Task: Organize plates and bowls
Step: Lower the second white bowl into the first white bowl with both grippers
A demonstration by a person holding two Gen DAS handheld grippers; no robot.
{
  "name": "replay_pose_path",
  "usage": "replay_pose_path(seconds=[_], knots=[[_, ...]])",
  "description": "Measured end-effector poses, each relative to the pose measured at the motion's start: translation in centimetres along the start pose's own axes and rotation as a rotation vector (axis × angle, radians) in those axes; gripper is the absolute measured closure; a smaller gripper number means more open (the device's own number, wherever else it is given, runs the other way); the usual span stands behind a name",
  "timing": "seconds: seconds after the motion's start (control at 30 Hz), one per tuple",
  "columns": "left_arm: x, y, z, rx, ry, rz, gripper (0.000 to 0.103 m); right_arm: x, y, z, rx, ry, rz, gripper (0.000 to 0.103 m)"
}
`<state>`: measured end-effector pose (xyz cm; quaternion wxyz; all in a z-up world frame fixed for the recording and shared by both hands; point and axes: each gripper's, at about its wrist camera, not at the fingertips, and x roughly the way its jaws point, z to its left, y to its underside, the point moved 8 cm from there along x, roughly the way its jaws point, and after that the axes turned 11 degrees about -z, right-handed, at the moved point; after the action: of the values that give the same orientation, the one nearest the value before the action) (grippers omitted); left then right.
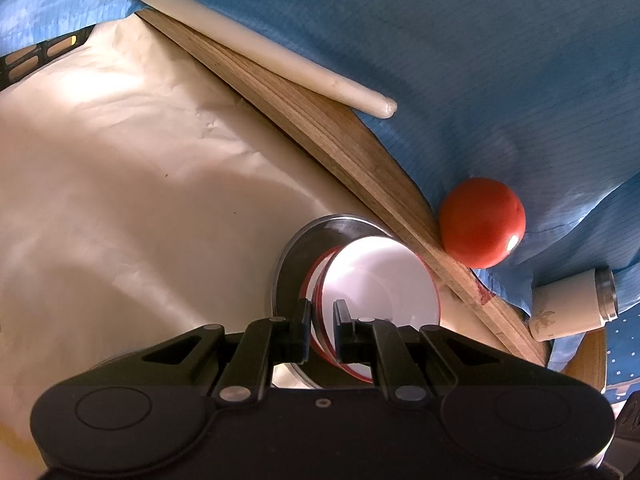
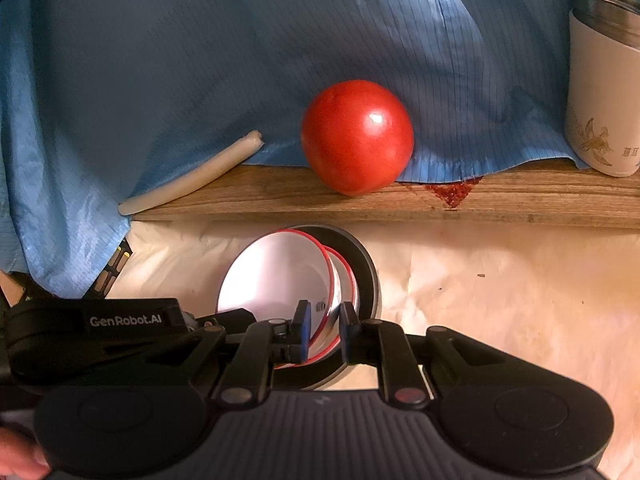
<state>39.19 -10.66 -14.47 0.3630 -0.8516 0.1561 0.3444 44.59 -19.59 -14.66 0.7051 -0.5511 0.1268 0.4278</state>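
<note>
Two white bowls with red rims (image 1: 380,280) are nested together and rest in a steel plate (image 1: 304,256) on cream paper. My left gripper (image 1: 322,334) is shut on the near rim of the bowls. In the right wrist view the same bowls (image 2: 280,276) sit in the steel plate (image 2: 366,268), and my right gripper (image 2: 325,330) is shut on the rim on the opposite side. The left gripper's body (image 2: 120,320) shows at the left of that view.
A wooden board edge (image 2: 400,200) runs behind the plate, with a red tomato (image 2: 356,136), a white stick (image 2: 192,180) and a white steel-topped cup (image 2: 604,92) on blue cloth (image 2: 200,60). Cream paper (image 1: 140,180) covers the table.
</note>
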Motion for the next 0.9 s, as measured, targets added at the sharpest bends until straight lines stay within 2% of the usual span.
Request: replay_pose_path(seconds=[0.43, 0.53, 0.6, 0.9], knots=[[0.14, -0.11, -0.06, 0.003, -0.006, -0.005, 0.092, 0.24, 0.22, -0.02, -0.027, 0.028, 0.021, 0.084], [0.16, -0.10, -0.07, 0.006, -0.007, -0.007, 0.091, 0.42, 0.20, 0.20, -0.032, 0.030, 0.020, 0.083], [0.17, -0.13, -0.03, 0.007, -0.011, -0.010, 0.086, 0.47, 0.23, 0.30, -0.035, 0.028, 0.020, 0.083], [0.19, -0.12, -0.08, 0.022, -0.011, -0.012, 0.087, 0.48, 0.42, 0.27, -0.037, 0.026, 0.021, 0.083]])
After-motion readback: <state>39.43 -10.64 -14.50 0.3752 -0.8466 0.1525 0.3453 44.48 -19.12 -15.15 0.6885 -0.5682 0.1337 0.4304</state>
